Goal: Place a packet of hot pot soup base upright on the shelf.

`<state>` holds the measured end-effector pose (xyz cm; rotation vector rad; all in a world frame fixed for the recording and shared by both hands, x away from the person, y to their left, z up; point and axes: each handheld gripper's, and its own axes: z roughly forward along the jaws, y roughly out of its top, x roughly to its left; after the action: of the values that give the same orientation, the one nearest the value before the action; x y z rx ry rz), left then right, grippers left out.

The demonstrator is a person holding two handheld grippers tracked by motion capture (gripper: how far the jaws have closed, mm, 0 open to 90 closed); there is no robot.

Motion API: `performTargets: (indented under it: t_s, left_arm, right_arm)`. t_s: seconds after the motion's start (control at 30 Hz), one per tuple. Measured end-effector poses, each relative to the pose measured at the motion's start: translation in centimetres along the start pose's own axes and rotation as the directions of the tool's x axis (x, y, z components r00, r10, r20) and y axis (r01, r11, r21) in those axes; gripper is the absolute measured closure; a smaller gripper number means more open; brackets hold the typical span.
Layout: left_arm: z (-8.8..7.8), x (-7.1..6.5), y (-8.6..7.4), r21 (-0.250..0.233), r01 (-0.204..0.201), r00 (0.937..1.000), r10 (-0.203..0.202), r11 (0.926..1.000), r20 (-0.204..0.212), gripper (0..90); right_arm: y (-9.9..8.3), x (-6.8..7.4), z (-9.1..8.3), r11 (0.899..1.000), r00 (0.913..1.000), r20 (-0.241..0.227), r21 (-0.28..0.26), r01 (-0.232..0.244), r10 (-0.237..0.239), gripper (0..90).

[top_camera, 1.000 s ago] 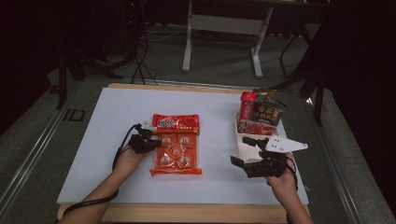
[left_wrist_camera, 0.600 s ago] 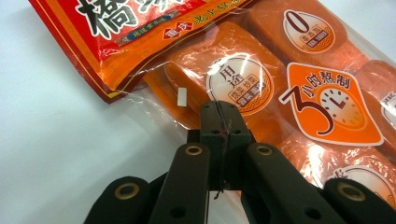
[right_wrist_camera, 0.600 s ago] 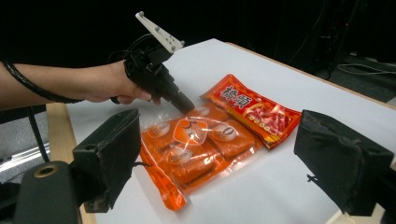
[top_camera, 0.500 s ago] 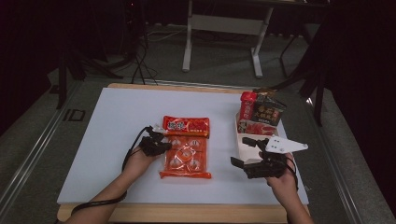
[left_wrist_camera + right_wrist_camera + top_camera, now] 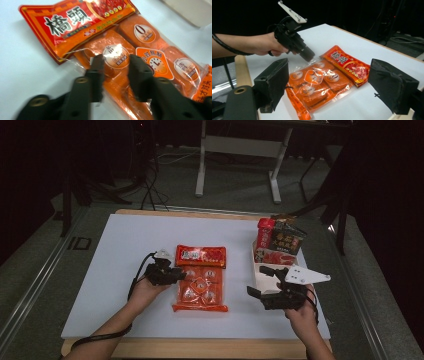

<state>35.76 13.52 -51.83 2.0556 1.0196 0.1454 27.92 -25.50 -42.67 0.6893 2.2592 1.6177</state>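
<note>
The left tool (image 5: 113, 75) has just been opening over the orange snack bag (image 5: 200, 280); back away gently.

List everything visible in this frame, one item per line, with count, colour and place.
Snack packet: one, orange and red with clear windows, flat at the middle of the board.
Carton tray: one, white, at the board's right side.
Packets in tray: a few, red and dark, standing at the tray's far end; exact count unclear.
Board: one, white, on a wooden table.
Metal stand: one, white, on the floor beyond the table.
Left gripper: black, jaws just opening, astride the packet's left edge.
Right gripper: black, jaws wide apart, beside the tray, holding nothing.
</note>
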Motion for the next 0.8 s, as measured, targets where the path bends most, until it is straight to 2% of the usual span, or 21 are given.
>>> performTargets:
  t_s: [0.03,0.07,0.1,0.13,0.3,0.33,0.53,0.63,0.67,0.73,0.8]
  left_arm:
    - [-0.2,0.1,0.1,-0.004,-0.003,1.0000,0.003,1.0000,0.000,60.8]
    - [-0.4,0.3,0.1,-0.013,-0.001,0.9999,0.002,0.9999,0.015,50.4]
    - [-0.7,0.5,0.2,-0.028,0.004,1.0000,-0.004,0.9996,-0.001,46.1]
    - [-0.9,0.7,0.2,-0.035,0.010,0.9999,-0.010,0.9993,0.011,43.3]
    - [-1.3,1.4,0.5,-0.058,0.017,0.9999,-0.017,0.9981,-0.001,30.8]
    - [-1.4,1.9,0.6,-0.065,0.022,0.9997,-0.022,0.9976,0.002,29.2]
    - [-1.2,3.4,0.7,-0.090,0.047,0.9989,-0.048,0.9948,-0.002,27.5]
    - [-1.0,4.3,1.0,-0.103,0.048,0.9984,-0.051,0.9935,-0.026,27.5]
    - [-1.0,4.3,1.0,-0.103,0.048,0.9984,-0.051,0.9935,-0.026,27.6]
    - [-0.8,4.8,1.1,-0.106,0.051,0.9980,-0.054,0.9930,-0.031,27.7]
    - [-0.3,5.4,1.2,-0.090,0.057,0.9969,-0.061,0.9943,-0.049,27.7]
  right_arm:
    - [0.0,0.0,0.0,1.000,1.0000,0.000,0.000,0.000,0.000,17.2]
    - [0.0,0.0,0.0,1.000,1.0000,0.007,0.004,0.004,-0.004,17.1]
    - [0.0,0.0,0.0,1.000,1.0000,0.003,-0.003,0.003,-0.003,16.9]
    - [0.0,0.0,-0.1,1.000,1.0000,-0.002,-0.012,0.001,-0.001,16.4]
    - [-0.1,-0.1,-0.2,0.999,0.9995,0.019,-0.021,0.024,-0.024,13.4]
    - [-0.2,-0.1,-0.2,0.999,0.9989,0.034,-0.025,0.033,-0.032,13.5]
    - [-0.1,0.0,-0.2,0.999,0.9987,0.037,-0.025,0.036,-0.035,12.9]
    - [-0.3,0.2,0.1,1.000,0.9998,0.011,-0.004,0.016,-0.016,13.5]
    - [-0.3,0.2,0.1,1.000,0.9998,-0.016,0.005,-0.006,0.006,13.5]
    - [-0.4,0.3,0.3,1.000,0.9993,-0.033,0.002,-0.019,0.019,12.3]
    - [-0.3,0.6,0.4,1.000,0.9995,-0.031,0.004,-0.002,0.002,10.9]
